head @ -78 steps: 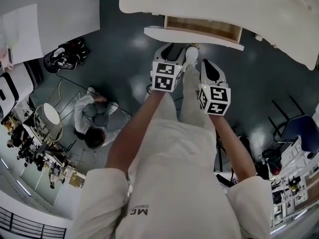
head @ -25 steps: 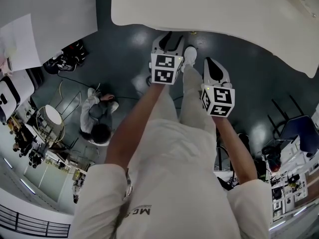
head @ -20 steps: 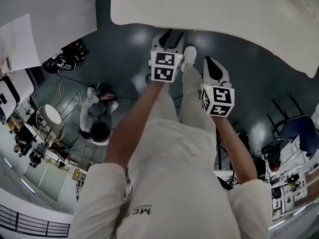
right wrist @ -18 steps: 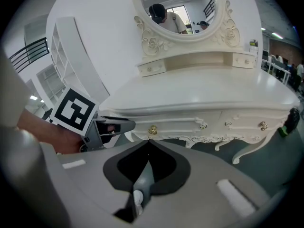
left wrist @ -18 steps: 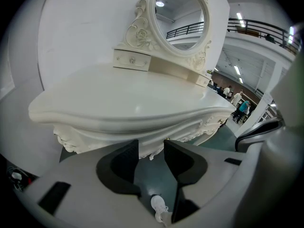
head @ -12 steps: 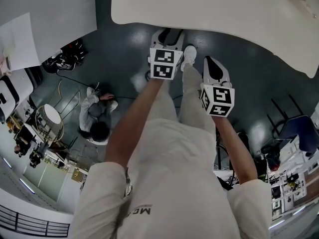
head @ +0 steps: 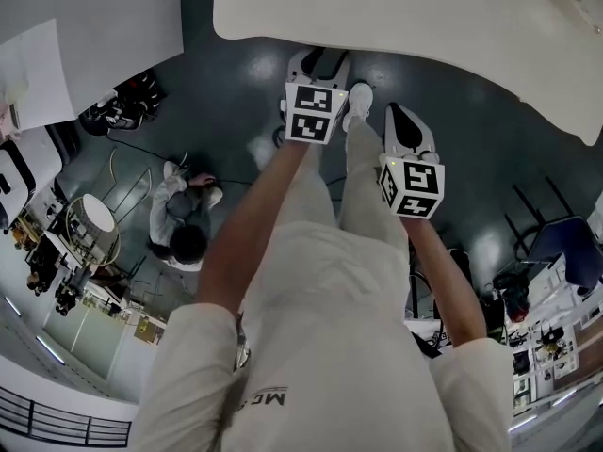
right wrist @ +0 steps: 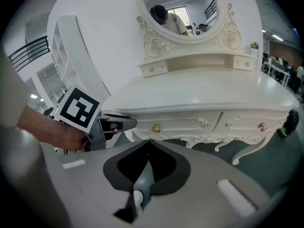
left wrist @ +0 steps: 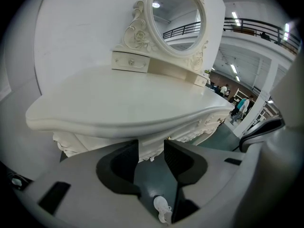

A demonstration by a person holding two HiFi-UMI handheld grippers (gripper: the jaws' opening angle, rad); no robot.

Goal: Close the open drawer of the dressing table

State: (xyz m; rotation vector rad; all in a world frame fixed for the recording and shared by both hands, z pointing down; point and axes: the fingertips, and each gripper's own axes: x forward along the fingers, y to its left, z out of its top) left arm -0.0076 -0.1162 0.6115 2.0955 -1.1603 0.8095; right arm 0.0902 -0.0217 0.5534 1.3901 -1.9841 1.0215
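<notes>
HEAD VIEW
- Grippers: two, each with one marker cube.
- Left gripper [head: 317, 59]: tip at the front edge of the dressing table [head: 424, 17] top.
- Right gripper [head: 398, 119]: beside the left one, short of that front edge.
- Drawer: hidden beneath the top here.
- Floor: one white shoe [head: 359, 102] between the two grippers; one person [head: 184, 224] sits well to the left.

LEFT GRIPPER VIEW
- Left gripper [left wrist: 151, 148] jaws: apart, with nothing clamped. The gap shows the carved front below the top's front edge, and one shoe [left wrist: 163, 208] on the floor.
- Dressing table [left wrist: 128, 103]: one oval mirror [left wrist: 175, 18] at the rear edge of the top.
- Small drawers [left wrist: 130, 61]: two, one at each side of the mirror base.

RIGHT GRIPPER VIEW
- Right gripper [right wrist: 148, 146] jaws: pressed together, empty.
- Left gripper [right wrist: 126, 123]: tip just beside the front near the left corner; contact cannot be confirmed.
- Front drawers: two fronts side by side under the front edge of the top, both flush with the carved front.
- Task drawer [right wrist: 175, 126]: the left one, fully in.
- Gold knob [right wrist: 156, 128]: one, at the task drawer's left end.
- Mirror [right wrist: 178, 6]: one, with two small drawers [right wrist: 153, 69] below it.
</notes>
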